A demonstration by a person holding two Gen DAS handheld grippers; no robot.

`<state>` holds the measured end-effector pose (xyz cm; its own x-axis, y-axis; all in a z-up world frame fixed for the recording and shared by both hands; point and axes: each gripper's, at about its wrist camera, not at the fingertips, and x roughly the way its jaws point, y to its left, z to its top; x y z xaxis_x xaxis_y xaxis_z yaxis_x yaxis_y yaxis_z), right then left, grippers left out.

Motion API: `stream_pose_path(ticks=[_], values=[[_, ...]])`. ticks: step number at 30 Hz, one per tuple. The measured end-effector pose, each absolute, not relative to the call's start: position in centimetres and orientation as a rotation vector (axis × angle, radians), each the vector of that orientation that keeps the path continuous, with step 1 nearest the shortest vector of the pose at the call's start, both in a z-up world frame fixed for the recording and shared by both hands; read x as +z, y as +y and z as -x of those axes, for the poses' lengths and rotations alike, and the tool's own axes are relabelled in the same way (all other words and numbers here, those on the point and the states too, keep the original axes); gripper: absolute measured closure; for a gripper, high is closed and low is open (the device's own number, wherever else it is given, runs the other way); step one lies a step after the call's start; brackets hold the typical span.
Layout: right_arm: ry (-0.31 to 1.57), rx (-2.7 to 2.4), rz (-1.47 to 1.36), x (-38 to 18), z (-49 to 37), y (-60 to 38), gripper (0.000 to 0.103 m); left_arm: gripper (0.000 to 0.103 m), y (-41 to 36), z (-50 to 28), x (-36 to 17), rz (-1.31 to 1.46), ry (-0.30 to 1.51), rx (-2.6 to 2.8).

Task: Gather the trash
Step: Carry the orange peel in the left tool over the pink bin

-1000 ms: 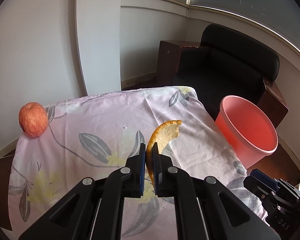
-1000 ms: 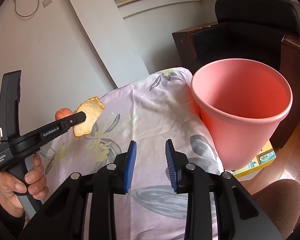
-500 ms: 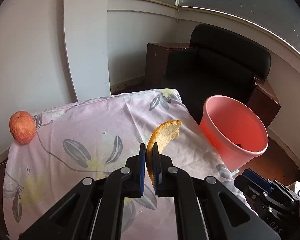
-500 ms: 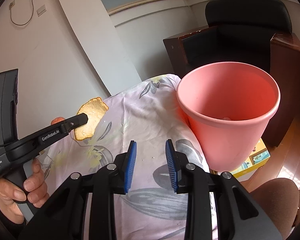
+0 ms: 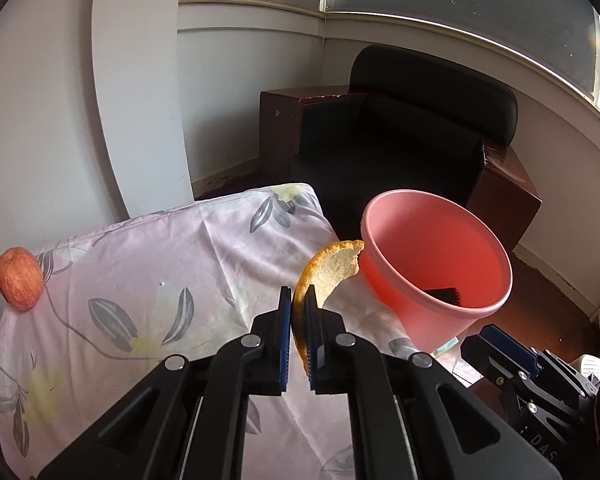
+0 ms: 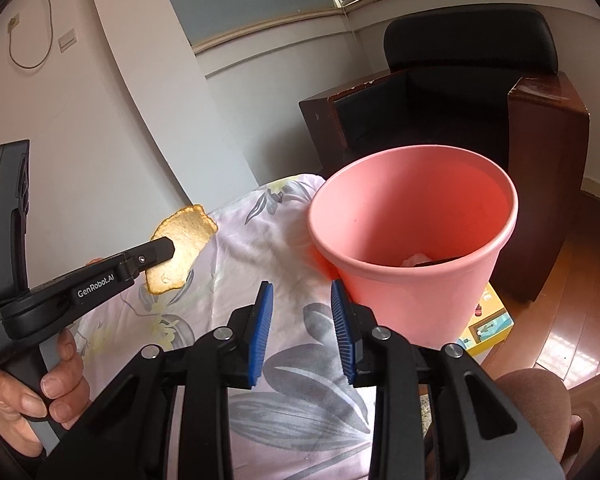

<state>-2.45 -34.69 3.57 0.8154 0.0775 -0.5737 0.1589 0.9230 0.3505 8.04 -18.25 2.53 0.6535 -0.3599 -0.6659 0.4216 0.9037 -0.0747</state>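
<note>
The left claw (image 5: pixel 297 312) is closed on a piece of orange peel (image 5: pixel 332 270), and the blue pads pinch its lower edge, so the peel stands up in the middle of the left wrist frame, lifted above the desk (image 5: pixel 140 280). The upper tip of the peel overlaps the near rim of the pink bin (image 5: pixel 436 264), which stands at the right of centre, beside the edge of the desk. The desk carries a pale cloth with grey leaves and yellow flowers. A red apple (image 5: pixel 19 278) lies at the far left edge of this cloth. In the right wrist frame the right claw (image 6: pixel 302 334) is partly open and holds nothing; the pink bin is just beyond it at the right. A hand (image 6: pixel 28 396) at the lower left grips the handle of the left claw.
</note>
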Motion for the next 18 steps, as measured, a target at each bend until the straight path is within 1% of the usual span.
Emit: stream_pose_path(ticks=[9, 18], values=[[0.539, -0.146, -0.402, 4.9, 3.3, -37.7, 0.072, 0.097, -21.4, -8.0, 2.8, -0.121, 0.725, -0.491], [0.494, -0.248, -0.348, 5.6, 3.7, -39.7, 0.072, 0.097, -25.2, -7.6, 3.0, -0.157, 0.718, -0.535]])
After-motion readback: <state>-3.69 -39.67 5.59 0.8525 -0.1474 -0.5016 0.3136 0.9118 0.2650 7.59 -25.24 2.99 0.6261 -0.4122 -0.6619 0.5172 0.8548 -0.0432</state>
